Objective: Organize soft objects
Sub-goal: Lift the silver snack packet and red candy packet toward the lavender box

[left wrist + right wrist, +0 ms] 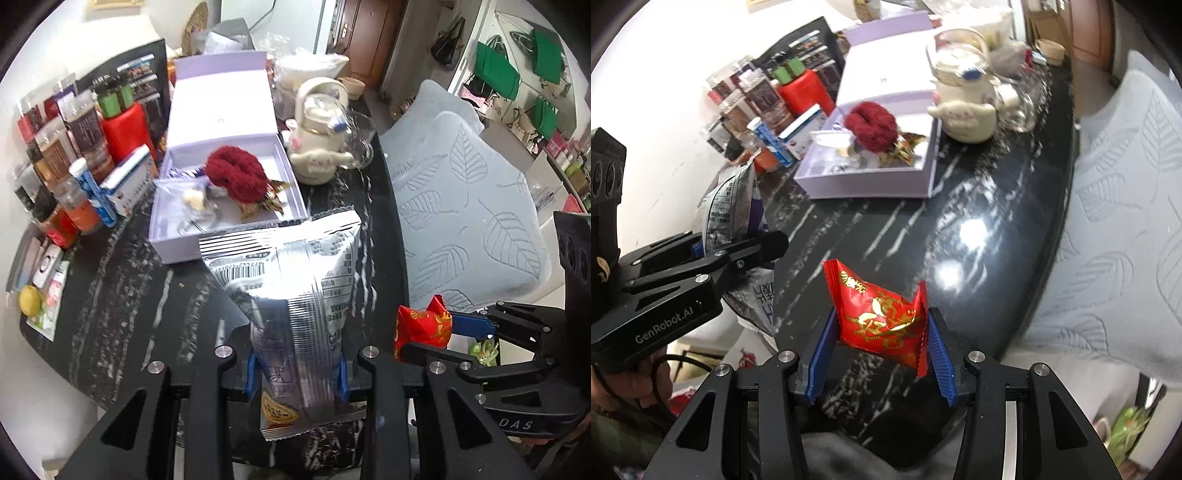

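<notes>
Black marble-patterned tabletop (pixel 122 295) with white streaks filled the middle of both views, a pale leaf-embossed cushion (pixel 469 206) along its right edge.

Nearest you in the left wrist view, your left gripper (pixel 297 373) had its blue pads pressed against the lower part of a tall silver snack bag (pixel 291 295), which stood up through the centre of the frame. A barcode and small print ran across it, too fine to read; an orange patch showed near its bottom. At the lower right of that view your right gripper (pixel 439 332) appeared side-on, with "DAS" legible on its body.

In the right wrist view, your right gripper's fingers pinched a small red packet (pixel 882 317) with gold characters, held above the table at lower centre, one ribbed blue pad on each side. At the left edge your left gripper (pixel 713 247) carried the marking "GenRobot.AI", and your hand (pixel 628 384) gripped its handle.

Farther off, an open lavender box (pixel 173 243) sat on the table in the upper middle, lid raised, with a red fuzzy bundle (pixel 236 173) and clear wrapped pieces inside. Just right of it stood a cream character-shaped teapot (pixel 317 147) and a glass cup (pixel 360 142). Bottles, jars and a red canister (pixel 123 129) crowded the upper left; their labels were unreadable.
</notes>
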Demonstrator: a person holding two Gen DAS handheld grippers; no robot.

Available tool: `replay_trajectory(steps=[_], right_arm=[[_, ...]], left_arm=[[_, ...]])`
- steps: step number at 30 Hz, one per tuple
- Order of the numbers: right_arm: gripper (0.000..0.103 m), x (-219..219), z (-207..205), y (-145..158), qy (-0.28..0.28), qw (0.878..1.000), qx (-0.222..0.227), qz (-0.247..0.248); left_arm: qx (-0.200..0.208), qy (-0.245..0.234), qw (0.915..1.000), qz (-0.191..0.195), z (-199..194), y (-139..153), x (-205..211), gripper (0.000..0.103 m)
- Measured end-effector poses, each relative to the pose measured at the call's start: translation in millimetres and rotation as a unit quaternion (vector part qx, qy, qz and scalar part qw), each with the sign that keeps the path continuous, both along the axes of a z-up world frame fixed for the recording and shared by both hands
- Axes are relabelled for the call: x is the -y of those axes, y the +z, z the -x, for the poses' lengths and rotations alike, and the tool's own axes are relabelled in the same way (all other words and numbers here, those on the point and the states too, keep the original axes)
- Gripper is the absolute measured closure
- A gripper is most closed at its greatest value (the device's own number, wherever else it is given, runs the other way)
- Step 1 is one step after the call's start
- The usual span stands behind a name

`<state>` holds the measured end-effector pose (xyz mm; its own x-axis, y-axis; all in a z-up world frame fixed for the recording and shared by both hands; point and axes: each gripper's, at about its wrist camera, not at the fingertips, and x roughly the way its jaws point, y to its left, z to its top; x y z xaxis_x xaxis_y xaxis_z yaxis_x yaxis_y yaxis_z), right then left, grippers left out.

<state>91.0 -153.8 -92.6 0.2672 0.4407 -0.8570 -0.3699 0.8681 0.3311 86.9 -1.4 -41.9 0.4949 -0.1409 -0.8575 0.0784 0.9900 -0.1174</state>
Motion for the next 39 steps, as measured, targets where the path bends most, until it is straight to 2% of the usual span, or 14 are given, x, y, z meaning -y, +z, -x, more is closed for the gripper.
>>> replay_trajectory(steps=[7, 18, 30, 39], right_arm=[[0.055, -27, -11, 22, 0.024, 0.999, 0.031, -0.01], [0.055, -63, -45, 61, 0.048, 0.995, 0.084, -0.021], [0.055, -90, -85, 96, 0.058, 0.988, 0.136, -0.034], [0.055, -107, -117, 98, 0.047, 0.988, 0.146, -0.03]], left_arm=[[0.029, 0.012, 0.9994, -0.015, -8, 23, -23, 0.072], [0.072, 0.031, 0.9969, -0.011, -35, 53, -51, 0.072], [0.097, 0.033, 0.9947, -0.009, -72, 72, -77, 0.072], [0.094, 0.02, 0.9954, -0.001, -115, 66, -97, 0.072]])
